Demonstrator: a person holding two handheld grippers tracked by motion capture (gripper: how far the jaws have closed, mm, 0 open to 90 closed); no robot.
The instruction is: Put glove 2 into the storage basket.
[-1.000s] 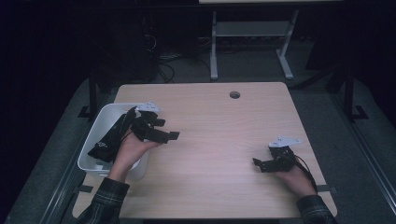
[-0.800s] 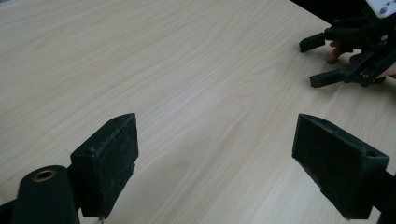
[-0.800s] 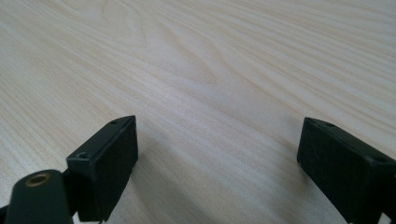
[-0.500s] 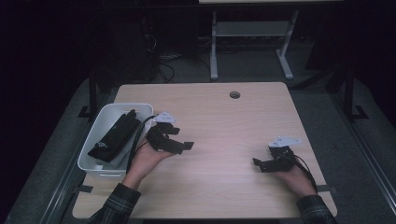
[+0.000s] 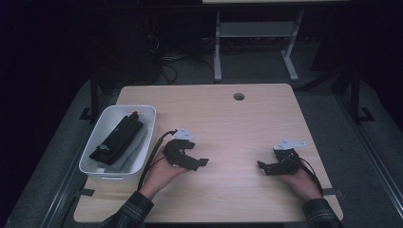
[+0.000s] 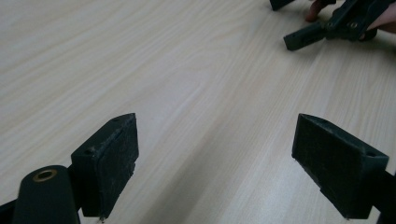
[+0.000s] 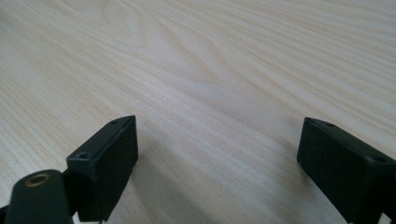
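Two handheld grippers rest low over one pale wooden table (image 5: 228,118): the left gripper (image 5: 199,163) just right of a single white plastic bin (image 5: 108,171), the right gripper (image 5: 263,166) well apart near the table's right edge. Both have jaws spread wide and grip nothing. One black folded garment (image 5: 116,139) lies inside the bin, touched by neither tool.
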